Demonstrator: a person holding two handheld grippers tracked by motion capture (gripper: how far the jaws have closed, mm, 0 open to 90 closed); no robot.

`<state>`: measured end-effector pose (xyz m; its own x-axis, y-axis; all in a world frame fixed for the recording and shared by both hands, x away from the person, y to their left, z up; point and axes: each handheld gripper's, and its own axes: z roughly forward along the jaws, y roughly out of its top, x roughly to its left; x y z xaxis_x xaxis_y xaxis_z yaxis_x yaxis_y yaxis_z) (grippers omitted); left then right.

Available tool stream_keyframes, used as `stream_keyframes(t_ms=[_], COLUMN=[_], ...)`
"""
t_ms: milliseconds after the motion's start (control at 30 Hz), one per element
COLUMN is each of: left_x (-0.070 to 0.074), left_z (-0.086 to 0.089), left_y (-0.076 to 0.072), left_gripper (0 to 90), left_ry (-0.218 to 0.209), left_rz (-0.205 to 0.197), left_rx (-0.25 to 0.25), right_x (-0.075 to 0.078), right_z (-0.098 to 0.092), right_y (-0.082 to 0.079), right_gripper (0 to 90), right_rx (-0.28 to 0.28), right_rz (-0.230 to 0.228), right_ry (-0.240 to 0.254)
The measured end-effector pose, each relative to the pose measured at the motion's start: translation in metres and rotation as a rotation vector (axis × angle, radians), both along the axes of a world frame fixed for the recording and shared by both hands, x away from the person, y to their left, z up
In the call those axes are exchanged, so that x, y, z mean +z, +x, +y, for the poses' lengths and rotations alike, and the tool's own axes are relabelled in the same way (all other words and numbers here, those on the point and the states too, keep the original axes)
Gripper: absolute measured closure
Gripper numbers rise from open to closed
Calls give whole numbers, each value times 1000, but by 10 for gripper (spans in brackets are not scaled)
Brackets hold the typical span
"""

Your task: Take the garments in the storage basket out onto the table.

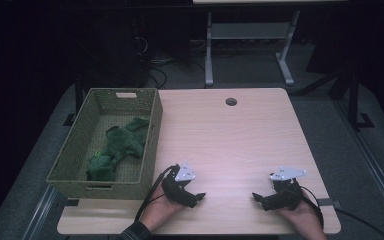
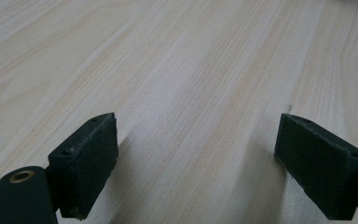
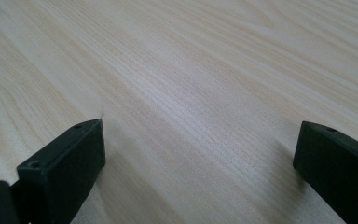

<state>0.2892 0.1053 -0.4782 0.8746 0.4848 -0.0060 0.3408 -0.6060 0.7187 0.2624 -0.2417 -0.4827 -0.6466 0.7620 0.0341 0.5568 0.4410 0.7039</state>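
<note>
The green cloth (image 1: 117,150) lies crumpled in the woven basket (image 1: 152,135), which stands on the left part of the table (image 1: 240,140) with its near left corner hanging over the table's edge. The cloth's folds are dark and hard to tell apart, and the basket's near wall hides its lowest part. The left tongs (image 1: 200,196) rest low over the near edge of the table, just right of the basket and well apart from the cloth; in the left gripper view their jaws stand wide with bare wood between them. The right tongs (image 1: 256,198) lie near the right front corner, jaws likewise wide and holding nothing. Both hands are cut off by the bottom of the high view.
</note>
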Motion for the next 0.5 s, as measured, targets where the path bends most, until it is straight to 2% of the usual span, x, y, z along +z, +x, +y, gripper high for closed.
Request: stream_keyframes(t_ms=[233,367,500], left_x=[0,3,6], left_z=[1,2,4], left_y=[2,4,4], left_gripper=[134,138,138], left_ry=[1,26,28], left_rz=[0,4,1], left_rx=[-15,-20,-14], right_x=[0,0,0], right_z=[0,0,0], right_y=[0,0,0], right_gripper=[19,19,19], right_rx=[1,0,0], right_rz=[-1,-1,-1], right_ry=[0,0,0])
